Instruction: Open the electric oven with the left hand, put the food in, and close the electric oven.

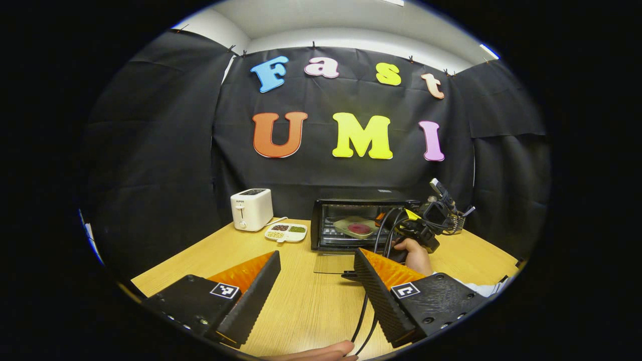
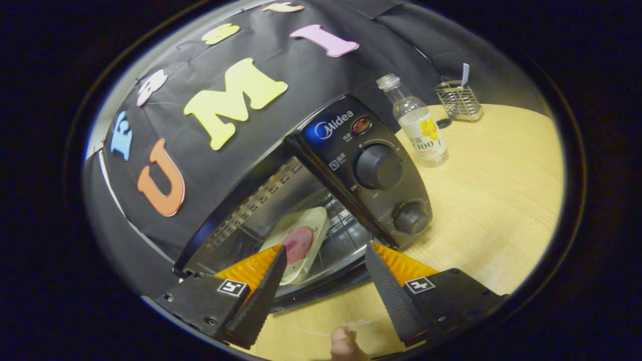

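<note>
Right tool point(image 2: 321, 281) open before oven point(image 2: 371, 165) holding plate point(image 2: 301, 240).

Open oven point(image 1: 351, 225) with plated food point(image 1: 357, 227) inside, toaster point(image 1: 252, 209) left

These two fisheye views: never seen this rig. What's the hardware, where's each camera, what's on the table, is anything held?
There is no robot arm here. A person holds a two-finger tool in each hand, and a camera rides on each tool, looking forward along its fingers.

The left gripper view sits back from the table. Its own left tool is open and holds nothing. Ahead are the oven with its glass door folded down, a white toaster and a divided snack dish. The right tool and the hand holding it show in front of the oven.

The right gripper view is close to the oven's mouth. Its right tool is open and empty. The plate of food already lies on the rack inside. Beside the oven stand a bottle and a wire holder.
</note>
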